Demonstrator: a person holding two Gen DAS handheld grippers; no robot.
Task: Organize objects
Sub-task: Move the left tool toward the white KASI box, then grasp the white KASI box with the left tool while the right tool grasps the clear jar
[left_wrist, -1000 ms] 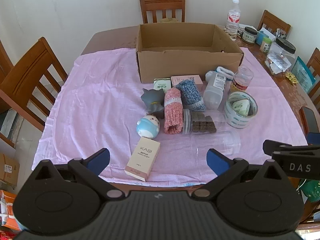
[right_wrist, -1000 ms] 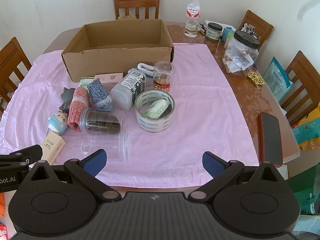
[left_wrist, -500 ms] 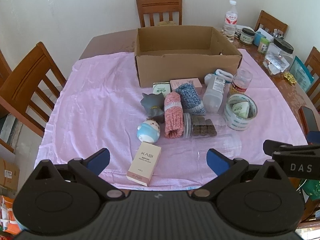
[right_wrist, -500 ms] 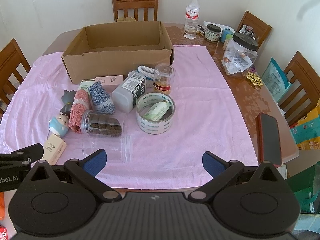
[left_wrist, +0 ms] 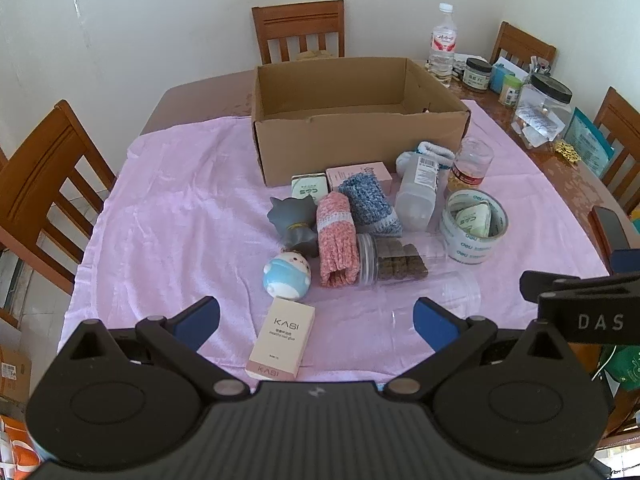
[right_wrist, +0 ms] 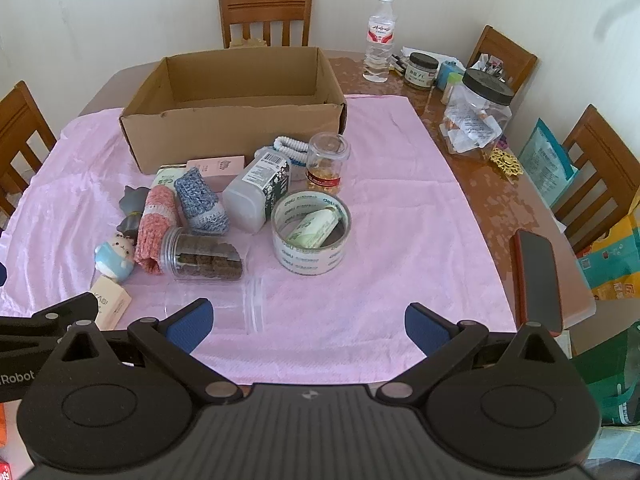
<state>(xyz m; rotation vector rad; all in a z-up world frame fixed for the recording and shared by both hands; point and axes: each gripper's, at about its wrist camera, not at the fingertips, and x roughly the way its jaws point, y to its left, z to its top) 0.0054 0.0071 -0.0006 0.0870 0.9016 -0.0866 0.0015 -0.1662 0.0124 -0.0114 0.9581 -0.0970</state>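
An open, empty cardboard box point(left_wrist: 360, 136) point(right_wrist: 236, 136) stands at the back of a pink cloth. In front of it lies a cluster: a KASI carton point(left_wrist: 282, 338), a blue round toy point(left_wrist: 286, 276), a grey cat figure point(left_wrist: 292, 218), a pink knit roll point(left_wrist: 336, 248), a blue knit roll point(left_wrist: 370, 204), a jar of brown cubes point(left_wrist: 394, 266) point(right_wrist: 204, 260), an empty clear jar point(left_wrist: 436, 300) point(right_wrist: 224, 300), a white bottle point(right_wrist: 258, 194) and a tape roll point(left_wrist: 474, 224) point(right_wrist: 310, 232). My left gripper point(left_wrist: 316, 320) and right gripper point(right_wrist: 306, 322) are open and empty over the table's near edge.
Wooden chairs point(left_wrist: 298, 28) surround the table. A water bottle point(right_wrist: 380, 38), jars point(right_wrist: 478, 114) and packets crowd the bare right side. A phone point(right_wrist: 536, 278) lies at the right edge.
Both grippers have drawn back and risen slightly; the objects sit a little farther off in both views. Nothing on the table has moved.
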